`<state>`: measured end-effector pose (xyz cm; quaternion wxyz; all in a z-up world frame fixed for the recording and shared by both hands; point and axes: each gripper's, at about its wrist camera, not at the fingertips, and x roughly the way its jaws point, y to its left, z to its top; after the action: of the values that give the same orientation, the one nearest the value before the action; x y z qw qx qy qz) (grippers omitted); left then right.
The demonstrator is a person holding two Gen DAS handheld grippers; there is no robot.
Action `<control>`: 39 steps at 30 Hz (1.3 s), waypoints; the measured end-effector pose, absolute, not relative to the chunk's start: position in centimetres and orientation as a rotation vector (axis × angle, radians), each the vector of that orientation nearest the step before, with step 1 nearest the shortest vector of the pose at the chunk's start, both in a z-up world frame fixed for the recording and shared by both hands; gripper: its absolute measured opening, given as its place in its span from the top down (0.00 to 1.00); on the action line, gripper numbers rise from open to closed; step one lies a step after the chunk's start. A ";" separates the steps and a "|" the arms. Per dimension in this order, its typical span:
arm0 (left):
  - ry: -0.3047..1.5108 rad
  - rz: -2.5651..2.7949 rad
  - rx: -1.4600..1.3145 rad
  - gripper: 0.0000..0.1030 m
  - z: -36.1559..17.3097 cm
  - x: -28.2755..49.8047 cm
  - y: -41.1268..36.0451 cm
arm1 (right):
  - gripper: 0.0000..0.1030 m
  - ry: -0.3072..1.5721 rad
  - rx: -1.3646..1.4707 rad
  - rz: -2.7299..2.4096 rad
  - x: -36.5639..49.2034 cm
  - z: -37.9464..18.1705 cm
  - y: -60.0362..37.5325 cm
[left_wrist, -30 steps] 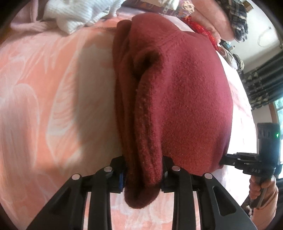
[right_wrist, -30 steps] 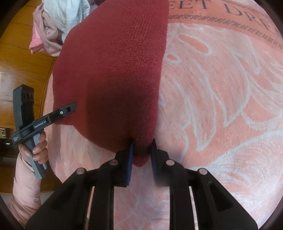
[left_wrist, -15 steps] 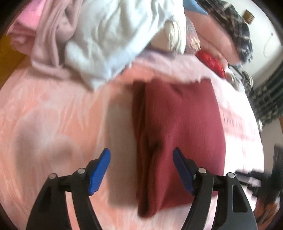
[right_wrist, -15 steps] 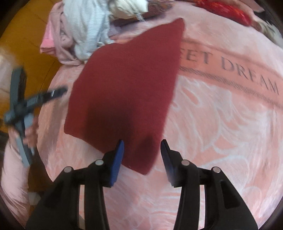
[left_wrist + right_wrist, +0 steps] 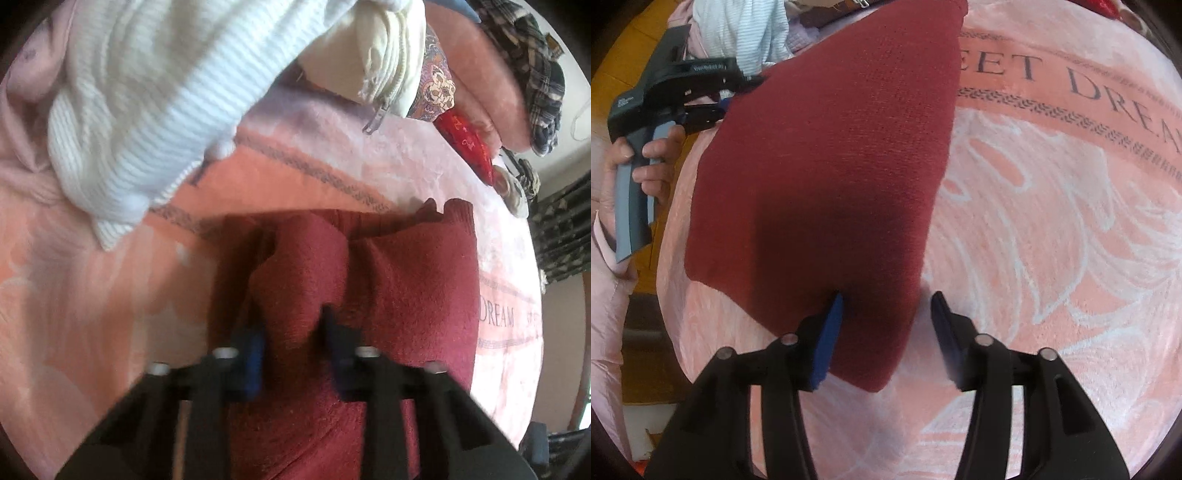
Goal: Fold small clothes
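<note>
- left wrist view is pretty smeary; the left gripper (image 5: 291, 332) is motion-blurred and its blue pads (image 5: 253, 354) are half lost in shadow, so the exact contact is hard to read; still, a bunched ridge of the dark red knitted garment (image 5: 388, 295) sits squeezed between the fingers and the jaws are closing in on it, gap already narrow
- near end of that red garment runs under the gripper body and off the bottom of the picture; its far edge is rumpled, lying just near of the grey patterned band on the peach-and-white fleece blanket (image 5: 92, 295)
- far left there's a white ribbed knit top (image 5: 147, 110) partly cut off by the rim, with a cream zippered piece (image 5: 380, 62) beside it; the pile far right (plaid, red fabric) is too squashed by the lens to sort out
- right wrist view is clearer; the right gripper (image 5: 888, 325) has its jaws about half apart and opening; the near right corner of the garment lies flat on the blanket between the pads, the left pad at the cloth, the right pad clear of its edge; not gripping
- blanket lettering is cut off at the right rim
- a hand (image 5: 646, 162) holds the left gripper's handle at the garment's far left edge; its tips are hidden behind the cloth from here
</note>
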<state>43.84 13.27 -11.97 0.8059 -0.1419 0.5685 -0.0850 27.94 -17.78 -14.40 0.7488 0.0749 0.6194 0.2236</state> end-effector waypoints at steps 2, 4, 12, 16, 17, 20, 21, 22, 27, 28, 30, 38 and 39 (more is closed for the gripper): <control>1.190 -0.190 -0.291 0.90 -11.6 43.4 13.3 | 0.51 1.355 0.164 0.490 28.1 -14.5 -17.8; 1.109 -0.165 -0.310 0.91 -10.2 42.2 14.1 | 0.51 1.358 0.169 0.489 28.0 -14.5 -17.9; 1.119 -0.065 -0.195 0.87 -13.7 41.6 14.3 | 0.50 1.357 0.157 0.471 27.9 -15.0 -16.9; 1.130 -0.052 -0.218 0.61 -12.8 41.1 14.4 | 0.50 1.361 0.165 0.473 27.8 -14.7 -16.7; 1.127 -0.065 -0.238 0.54 -12.4 40.7 14.7 | 0.50 1.354 0.162 0.478 27.7 -14.4 -17.0; 1.131 -0.110 -0.287 0.34 -11.1 38.3 16.2 | 0.50 1.336 0.147 0.471 27.4 -13.4 -17.3; 1.146 -0.139 -0.305 0.32 -10.9 36.9 16.9 | 0.50 1.324 0.140 0.466 27.2 -13.0 -17.4; 1.162 -0.148 -0.318 0.28 -10.9 36.1 17.1 | 0.49 1.318 0.138 0.463 27.1 -12.7 -17.5; 1.201 -0.193 -0.305 0.27 -11.8 30.1 17.8 | 0.49 1.325 0.143 0.472 25.9 -12.8 -17.3; 1.207 -0.193 -0.280 0.27 -12.2 29.0 17.5 | 0.49 1.331 0.147 0.464 25.7 -13.2 -17.3; 1.229 -0.182 -0.236 0.29 -13.3 27.7 16.7 | 0.49 1.346 0.181 0.457 25.5 -14.1 -17.6; 1.247 -0.192 -0.301 0.82 -14.0 26.1 17.0 | 0.50 1.346 0.170 0.452 24.9 -14.3 -17.0; 1.258 -0.197 -0.319 0.82 -14.3 26.1 17.3 | 0.50 1.347 0.155 0.449 25.0 -14.5 -16.8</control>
<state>26.13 17.34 -14.32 0.7922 -0.1481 0.5849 -0.0914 25.00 -16.79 -14.47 0.7556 0.0709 0.6178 0.2059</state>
